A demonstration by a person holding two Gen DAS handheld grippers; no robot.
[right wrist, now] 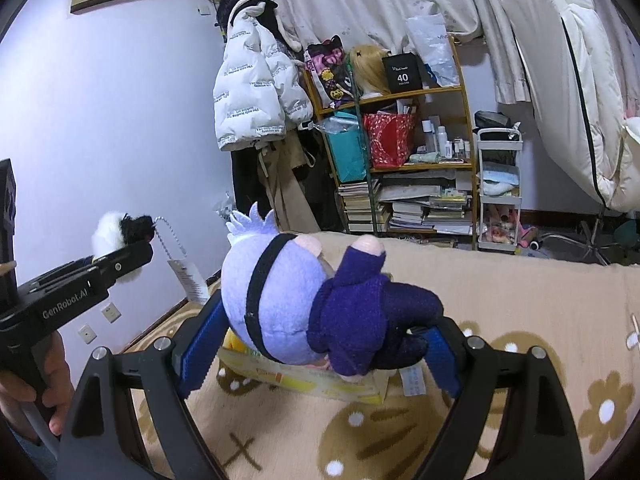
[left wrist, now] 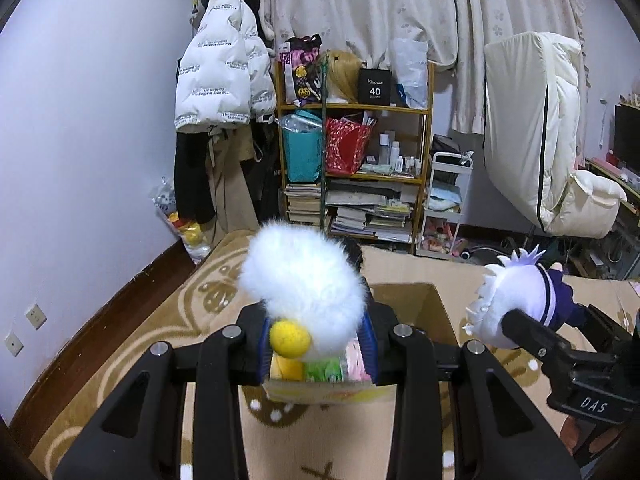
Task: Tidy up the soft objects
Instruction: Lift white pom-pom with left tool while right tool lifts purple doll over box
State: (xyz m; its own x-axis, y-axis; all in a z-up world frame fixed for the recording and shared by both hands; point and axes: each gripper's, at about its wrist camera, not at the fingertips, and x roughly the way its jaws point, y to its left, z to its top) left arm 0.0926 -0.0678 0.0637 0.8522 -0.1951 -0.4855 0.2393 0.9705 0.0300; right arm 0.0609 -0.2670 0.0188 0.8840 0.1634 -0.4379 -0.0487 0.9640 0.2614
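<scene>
Plush doll [right wrist: 304, 304] tag [right wrist: 414, 384] unreadable; "GenRobot.AI" on left gripper [right wrist: 120, 258].

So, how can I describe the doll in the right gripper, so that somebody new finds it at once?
Look above the beige flowered blanket, over the yellow box. There the right gripper holds a plush doll between its blue pads. Unlike the fluffy white toy in the left gripper, it has a pale lilac head with a black band across it and dark purple clothes.
</scene>
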